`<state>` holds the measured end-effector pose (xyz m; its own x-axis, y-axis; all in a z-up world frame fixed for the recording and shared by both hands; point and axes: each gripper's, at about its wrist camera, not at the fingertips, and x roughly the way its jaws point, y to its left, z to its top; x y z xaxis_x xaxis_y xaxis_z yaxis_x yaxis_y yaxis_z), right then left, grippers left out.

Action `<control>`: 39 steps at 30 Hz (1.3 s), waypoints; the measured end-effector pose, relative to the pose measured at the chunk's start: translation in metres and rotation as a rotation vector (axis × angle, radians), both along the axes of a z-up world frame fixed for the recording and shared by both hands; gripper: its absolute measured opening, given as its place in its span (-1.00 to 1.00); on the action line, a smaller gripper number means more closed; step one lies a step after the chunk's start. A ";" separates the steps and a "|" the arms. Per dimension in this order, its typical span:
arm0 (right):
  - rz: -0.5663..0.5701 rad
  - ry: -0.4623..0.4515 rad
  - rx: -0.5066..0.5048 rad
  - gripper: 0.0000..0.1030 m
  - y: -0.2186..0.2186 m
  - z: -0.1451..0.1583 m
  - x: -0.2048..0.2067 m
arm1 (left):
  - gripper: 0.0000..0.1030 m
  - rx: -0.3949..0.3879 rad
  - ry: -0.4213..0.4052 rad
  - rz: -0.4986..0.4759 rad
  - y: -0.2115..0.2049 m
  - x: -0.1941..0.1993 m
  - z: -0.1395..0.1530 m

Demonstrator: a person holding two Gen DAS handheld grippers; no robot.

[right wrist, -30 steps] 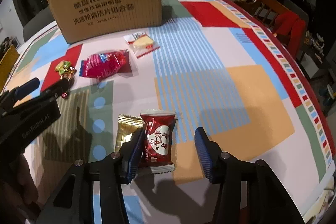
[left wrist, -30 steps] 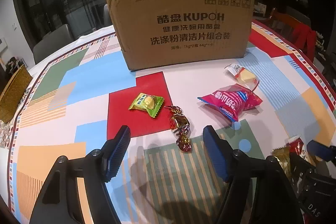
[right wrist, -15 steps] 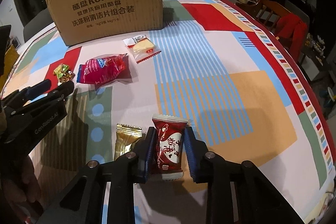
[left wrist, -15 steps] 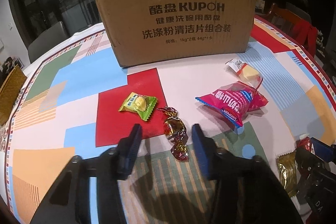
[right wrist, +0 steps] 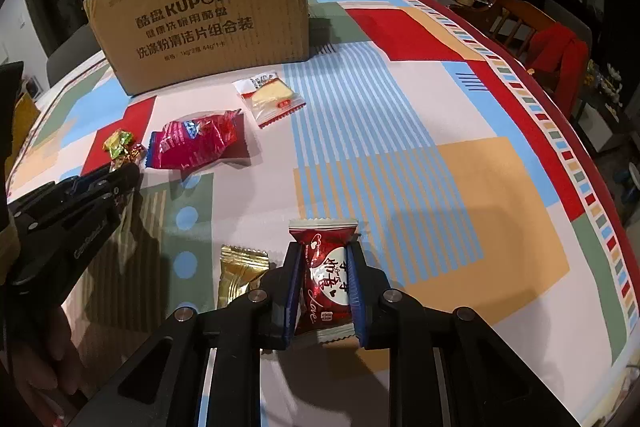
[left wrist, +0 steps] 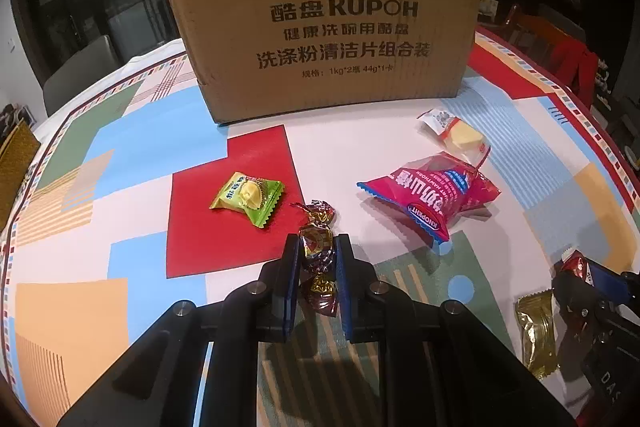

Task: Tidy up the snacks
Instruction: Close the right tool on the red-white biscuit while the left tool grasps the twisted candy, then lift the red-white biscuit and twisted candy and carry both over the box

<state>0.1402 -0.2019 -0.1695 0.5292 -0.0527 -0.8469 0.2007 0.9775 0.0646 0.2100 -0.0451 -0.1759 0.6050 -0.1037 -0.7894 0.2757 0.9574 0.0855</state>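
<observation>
My left gripper [left wrist: 316, 247] is shut on a twisted foil candy [left wrist: 317, 247], dark red and gold, on the table. My right gripper [right wrist: 325, 259] is shut on a red snack packet [right wrist: 326, 275] with white lettering. A gold wrapper [right wrist: 238, 273] lies just left of the right gripper. A green durian candy [left wrist: 248, 197], a pink bag [left wrist: 432, 197] and a clear-wrapped yellow cake [left wrist: 456, 135] lie in front of the brown cardboard box [left wrist: 324, 39]. The right gripper also shows at the right edge of the left wrist view [left wrist: 588, 279].
The table has a colourful patchwork cloth [right wrist: 440, 187]. The box stands upright at the far side, its top not visible. A wooden chair with red cloth [right wrist: 556, 55] stands beyond the table's right edge. The left gripper [right wrist: 120, 179] shows at the left of the right wrist view.
Both grippers went from open to shut: the left closed on the foil candy after moving forward, the right closed on the red packet.
</observation>
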 end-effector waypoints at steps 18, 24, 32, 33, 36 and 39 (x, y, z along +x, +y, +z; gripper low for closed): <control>0.020 -0.086 -0.018 -0.56 0.001 0.031 -0.005 | -0.65 -0.008 -0.053 0.035 0.014 -0.023 0.039; 0.038 -0.094 -0.034 -0.56 0.000 0.038 -0.005 | -0.65 -0.009 -0.062 0.049 0.017 -0.030 0.049; 0.051 -0.116 -0.057 -0.56 -0.003 0.047 -0.004 | -0.65 -0.008 -0.061 0.060 0.017 -0.036 0.057; 0.052 -0.121 -0.059 -0.56 -0.004 0.049 -0.003 | -0.65 -0.010 -0.060 0.062 0.018 -0.036 0.058; 0.057 -0.138 -0.068 -0.56 -0.005 0.055 0.000 | -0.65 -0.014 -0.059 0.069 0.019 -0.036 0.061; 0.065 -0.154 -0.074 -0.56 -0.005 0.062 0.004 | -0.65 -0.016 -0.061 0.076 0.020 -0.036 0.065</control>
